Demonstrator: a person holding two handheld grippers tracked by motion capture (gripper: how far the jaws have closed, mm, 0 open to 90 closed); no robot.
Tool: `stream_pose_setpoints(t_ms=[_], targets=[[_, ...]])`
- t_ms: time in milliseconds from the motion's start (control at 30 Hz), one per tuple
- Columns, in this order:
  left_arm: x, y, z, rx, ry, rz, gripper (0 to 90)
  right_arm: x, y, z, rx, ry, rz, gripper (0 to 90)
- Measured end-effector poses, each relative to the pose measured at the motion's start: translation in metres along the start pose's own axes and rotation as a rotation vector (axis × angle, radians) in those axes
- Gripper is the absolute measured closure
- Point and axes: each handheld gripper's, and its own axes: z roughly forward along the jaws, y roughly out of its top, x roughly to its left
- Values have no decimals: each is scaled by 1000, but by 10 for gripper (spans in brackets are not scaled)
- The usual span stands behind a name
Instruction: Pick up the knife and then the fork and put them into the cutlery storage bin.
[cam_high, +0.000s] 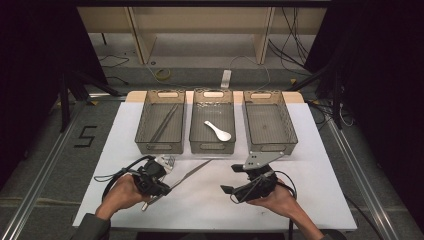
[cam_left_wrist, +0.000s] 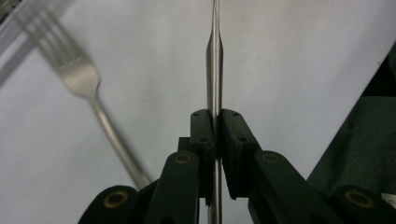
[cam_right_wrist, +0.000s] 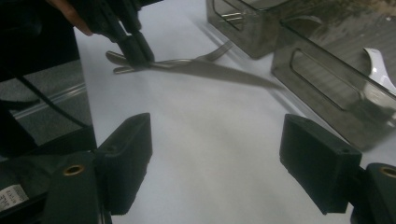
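My left gripper (cam_high: 166, 188) (cam_left_wrist: 215, 116) is shut on the handle of a steel table knife (cam_high: 192, 171) (cam_left_wrist: 215, 70). The knife is held low over the white table, its blade pointing toward the middle bin. A steel fork (cam_high: 167, 161) (cam_left_wrist: 81, 74) lies on the table just beside the knife, tines toward the bins. My right gripper (cam_high: 230, 179) (cam_right_wrist: 219, 140) stands open with nothing between its jaws, right of the knife. In the right gripper view the left gripper (cam_right_wrist: 137, 56) pinches the knife (cam_right_wrist: 210, 70), with the fork (cam_right_wrist: 219, 50) behind it.
Three grey mesh bins stand in a row at the back. The left bin (cam_high: 160, 146) holds chopsticks (cam_high: 165, 122), the middle bin (cam_high: 212, 146) holds a white spoon (cam_high: 218, 130) (cam_right_wrist: 378, 65), and the right bin (cam_high: 270, 146) has nothing in it. The table's edges drop to the floor.
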Motion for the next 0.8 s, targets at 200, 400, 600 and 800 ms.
stream_pose_setpoints(t_ms=[200, 400, 600, 800], targets=[[-16, 17, 9, 33, -16, 66, 834, 6, 7, 13, 35, 32, -57, 281], [-29, 29, 15, 55, -37, 132, 834, 9, 11, 26, 73, 60, -99, 304], [-40, 37, 13, 47, -45, 168, 834, 14, 17, 40, 126, 85, -151, 311], [-48, 44, 10, 44, -46, 200, 834, 16, 24, 53, 164, 102, -193, 361]])
